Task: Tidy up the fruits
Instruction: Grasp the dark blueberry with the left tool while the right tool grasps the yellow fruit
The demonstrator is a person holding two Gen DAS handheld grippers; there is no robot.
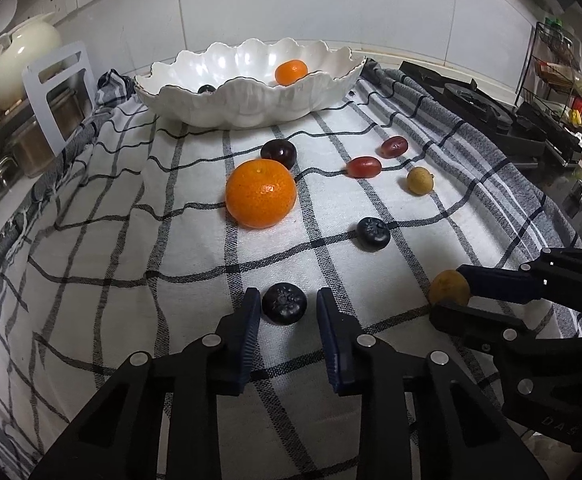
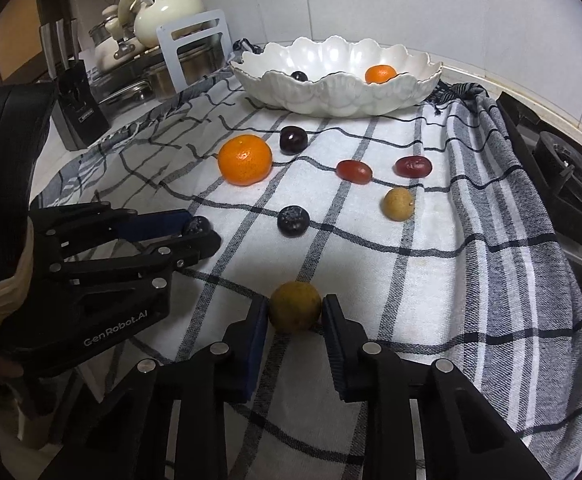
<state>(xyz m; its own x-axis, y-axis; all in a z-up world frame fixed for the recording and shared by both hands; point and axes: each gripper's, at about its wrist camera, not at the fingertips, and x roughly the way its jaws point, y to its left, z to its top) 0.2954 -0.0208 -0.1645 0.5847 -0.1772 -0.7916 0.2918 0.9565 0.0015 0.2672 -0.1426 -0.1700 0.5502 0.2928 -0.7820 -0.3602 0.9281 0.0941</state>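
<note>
Checked cloth (image 1: 131, 264) over countertop, hob (image 2: 563, 184) past right hem. White scalloped bowl (image 1: 247, 92) at back, holding one orange (image 1: 291, 72). Left gripper (image 1: 289, 312) spread wide, straddling blueberry (image 1: 283, 304) without touching. Right gripper (image 2: 295, 312) pinched on yellow-brown fruit (image 2: 295, 307) near front edge. Bare cloth left of big orange (image 1: 261, 193).

- My left wrist camera sits low and close over the checked cloth (image 1: 131, 208), looking forward along my left gripper (image 1: 289, 308) toward the white bowl (image 1: 251, 108) by the back wall.
- My right wrist camera looks the same way from further right, along my right gripper (image 2: 295, 310).
- Both views share the cloth, the bowl and the scattered fruit, and each catches the other gripper at its edge.
</note>
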